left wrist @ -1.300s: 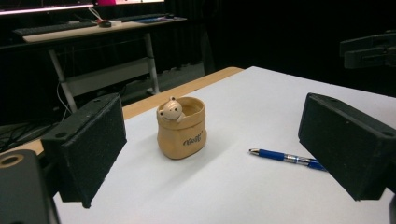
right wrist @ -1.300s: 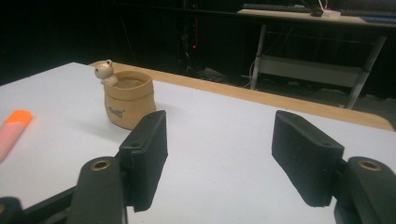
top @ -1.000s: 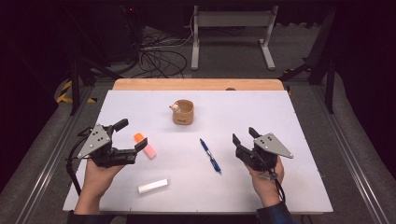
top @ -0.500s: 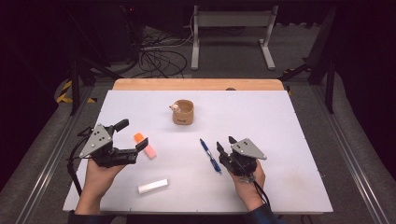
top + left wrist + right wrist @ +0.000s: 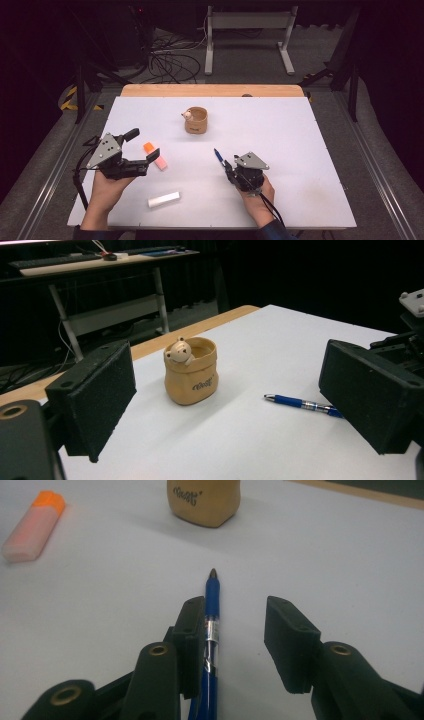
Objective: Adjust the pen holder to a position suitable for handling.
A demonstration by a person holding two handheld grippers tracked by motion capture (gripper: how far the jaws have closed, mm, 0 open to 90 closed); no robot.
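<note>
A blue pen (image 5: pixel 218 154) lies on the white table (image 5: pixel 300 150), tip pointing toward the tan bear cup (image 5: pixel 196 120). My right gripper (image 5: pixel 227 167) sits low over the pen's rear end. In the right gripper view the pen (image 5: pixel 212 600) rests against the left pad, while the right pad stands apart from it. The right gripper's (image 5: pixel 239 630) jaws have just been closing with the pen between them. My left gripper (image 5: pixel 143 145) hovers at the left, open and holding nothing. Its view (image 5: pixel 235 395) looks at the cup (image 5: pixel 191 371) and pen (image 5: pixel 300 403).
A pink highlighter with an orange cap (image 5: pixel 156 156) lies by the left gripper's far jaw. A white stick (image 5: pixel 163 199) lies near the table's front edge. A wooden strip (image 5: pixel 212 90) runs along the far edge. Dark floor with cables and a metal stand lies beyond.
My right gripper has moved left and down onto the pen's rear end, and its jaws have narrowed around it. The left gripper has stayed put.
</note>
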